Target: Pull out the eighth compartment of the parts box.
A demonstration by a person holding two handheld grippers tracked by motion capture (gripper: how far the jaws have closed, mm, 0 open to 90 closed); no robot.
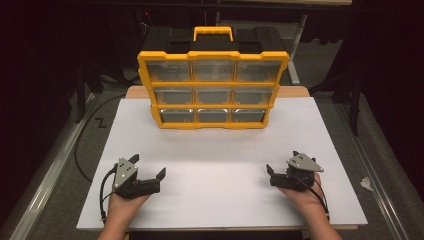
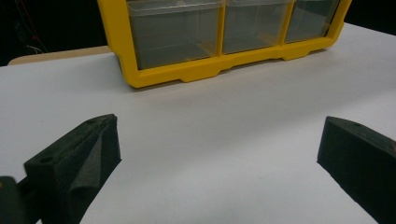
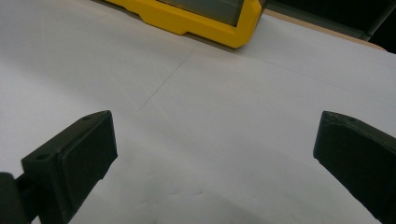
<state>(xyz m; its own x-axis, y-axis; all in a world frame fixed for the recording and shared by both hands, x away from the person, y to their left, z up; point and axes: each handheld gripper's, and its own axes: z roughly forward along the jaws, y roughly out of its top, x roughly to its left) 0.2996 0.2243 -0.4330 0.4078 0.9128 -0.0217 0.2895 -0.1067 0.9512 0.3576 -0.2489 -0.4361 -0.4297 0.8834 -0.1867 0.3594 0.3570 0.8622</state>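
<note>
1. The left tongs [image 1: 148,167] rest low over the white tabletop [image 1: 220,170] at its near left, held in the person's left hand [image 1: 125,200]. Their jaws are spread wide with nothing between them; in the left gripper view bare tabletop lies between the two black jaws.
2. The yellow drawer organizer [image 1: 212,90] stands upright at the far middle of the tabletop, well apart from both tongs. It has three rows of three clear drawers, all pushed in, and a yellow handle [image 1: 213,33] on top.
3. The right tongs [image 1: 281,162] sit at the near right, in the right hand [image 1: 305,192], jaws likewise released and empty.
</note>
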